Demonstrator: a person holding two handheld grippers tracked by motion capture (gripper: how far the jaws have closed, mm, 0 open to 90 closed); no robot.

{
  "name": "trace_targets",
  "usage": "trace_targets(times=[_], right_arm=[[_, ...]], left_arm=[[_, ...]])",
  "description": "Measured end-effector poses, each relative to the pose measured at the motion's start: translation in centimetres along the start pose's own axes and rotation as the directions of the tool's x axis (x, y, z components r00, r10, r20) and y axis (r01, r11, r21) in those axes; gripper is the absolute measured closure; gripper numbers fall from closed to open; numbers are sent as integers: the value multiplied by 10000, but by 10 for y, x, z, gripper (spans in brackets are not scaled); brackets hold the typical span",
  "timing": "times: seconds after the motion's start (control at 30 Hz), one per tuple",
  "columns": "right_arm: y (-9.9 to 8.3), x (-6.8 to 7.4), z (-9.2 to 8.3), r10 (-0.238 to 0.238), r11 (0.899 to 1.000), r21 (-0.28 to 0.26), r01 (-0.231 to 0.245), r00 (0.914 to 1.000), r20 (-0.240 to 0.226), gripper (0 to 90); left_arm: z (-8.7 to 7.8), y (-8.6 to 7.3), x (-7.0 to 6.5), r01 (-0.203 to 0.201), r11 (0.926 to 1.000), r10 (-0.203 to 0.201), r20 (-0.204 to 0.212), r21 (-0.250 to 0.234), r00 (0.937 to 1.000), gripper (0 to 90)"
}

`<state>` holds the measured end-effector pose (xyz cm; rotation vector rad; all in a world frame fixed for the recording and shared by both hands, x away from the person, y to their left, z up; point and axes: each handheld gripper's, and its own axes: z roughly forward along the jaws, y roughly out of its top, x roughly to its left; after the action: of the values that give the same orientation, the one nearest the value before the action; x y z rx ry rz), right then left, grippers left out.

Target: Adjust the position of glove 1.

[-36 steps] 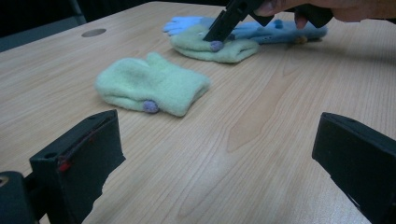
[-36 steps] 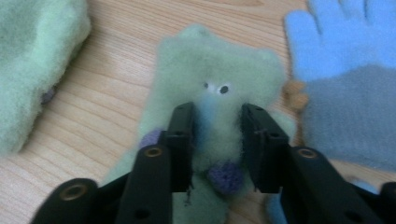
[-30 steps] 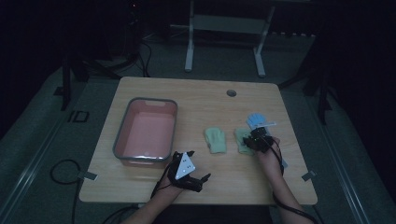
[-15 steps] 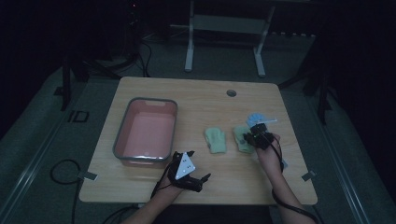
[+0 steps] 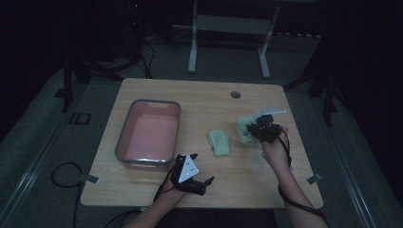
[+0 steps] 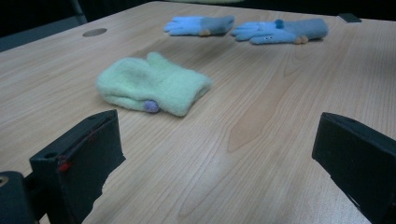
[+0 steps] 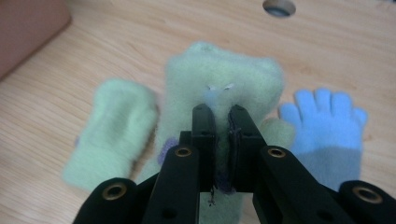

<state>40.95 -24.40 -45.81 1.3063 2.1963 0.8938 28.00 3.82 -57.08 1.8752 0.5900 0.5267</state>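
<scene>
Right gripper view: the right gripper [image 7: 222, 116] is clenched on a green mitten [image 7: 224, 84] — lifting it; next, carry it to the pink bin [image 5: 149, 133]. The left gripper [image 6: 215, 154] gapes, empty.

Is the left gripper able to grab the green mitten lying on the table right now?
Probably yes. The left gripper is open, and bare table lies between it and the green mitten. Nothing blocks the way.
</scene>
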Motion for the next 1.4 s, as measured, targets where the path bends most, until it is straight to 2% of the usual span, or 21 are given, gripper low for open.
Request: trace_targets(times=[0.2,0.47,0.67,0.87,1.03,1.17,1.4], right_arm=[[15,15,-11,-250,9991,-334,243,9995,-214,829],[27,38,-15,-400,9977,-572,372,9979,-504,829],[30,58,-7,-341,9981,-545,300,9966,-752,828],[27,77,7,-573,9978,-385,542,9948,-843,828],[20,83,21,-493,9987,-155,482,9953,-835,828],[12,81,33,-505,9986,92,513,9958,-765,827],[-1,77,51,-161,9980,589,207,9969,-771,826]], left_arm=[[0,0,0,-15,10000,15,-2,14,10000,18],[0,0,0,18,10000,-18,-6,4,10000,18],[0,0,0,-9,10000,9,1,-1,10000,18],[0,0,-1,-42,10000,42,-40,-9,10000,18],[0,0,-2,-104,9999,104,-126,22,9999,18],[1,0,-2,-151,9999,152,-108,37,9998,18],[0,0,-2,-116,9999,116,-135,33,9998,18]])
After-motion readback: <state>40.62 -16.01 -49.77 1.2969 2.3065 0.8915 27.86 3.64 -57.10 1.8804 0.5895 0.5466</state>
